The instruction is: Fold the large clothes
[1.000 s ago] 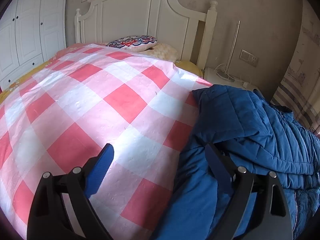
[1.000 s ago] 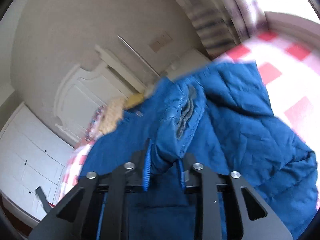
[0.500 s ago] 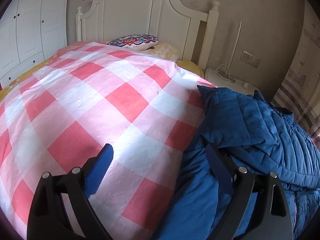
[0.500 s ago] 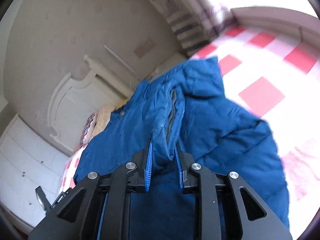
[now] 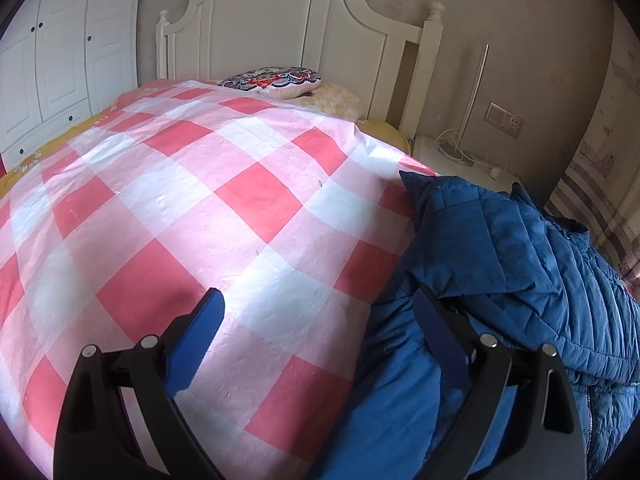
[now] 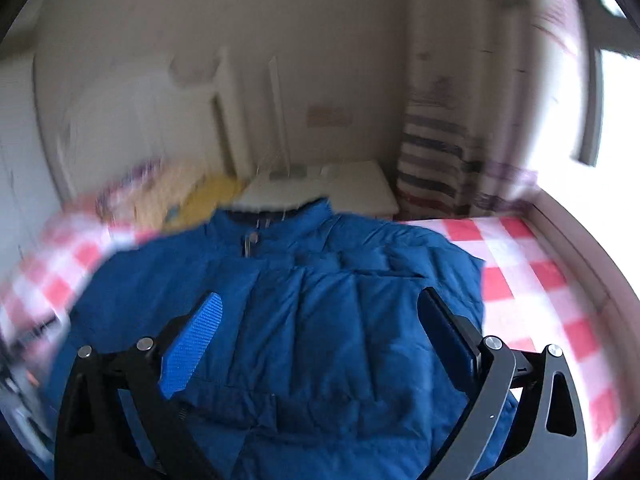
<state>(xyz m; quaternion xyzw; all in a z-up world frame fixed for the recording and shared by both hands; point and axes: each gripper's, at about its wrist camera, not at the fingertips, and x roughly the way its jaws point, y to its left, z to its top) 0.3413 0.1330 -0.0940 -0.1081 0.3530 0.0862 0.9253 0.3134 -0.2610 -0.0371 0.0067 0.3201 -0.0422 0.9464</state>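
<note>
My right claw [image 6: 318, 334] is spreading its jaws, nothing pinched between them; the blue quilted puffer jacket [image 6: 320, 320] lies just below and ahead of it on the bed, collar at the far end. My left claw [image 5: 316, 338] is spread wide and empty, one finger over the pink checked bedspread [image 5: 200, 200], the other at the jacket's near edge. I judge one fold just let go. Next I need a fresh grip on an edge for another fold.
</note>
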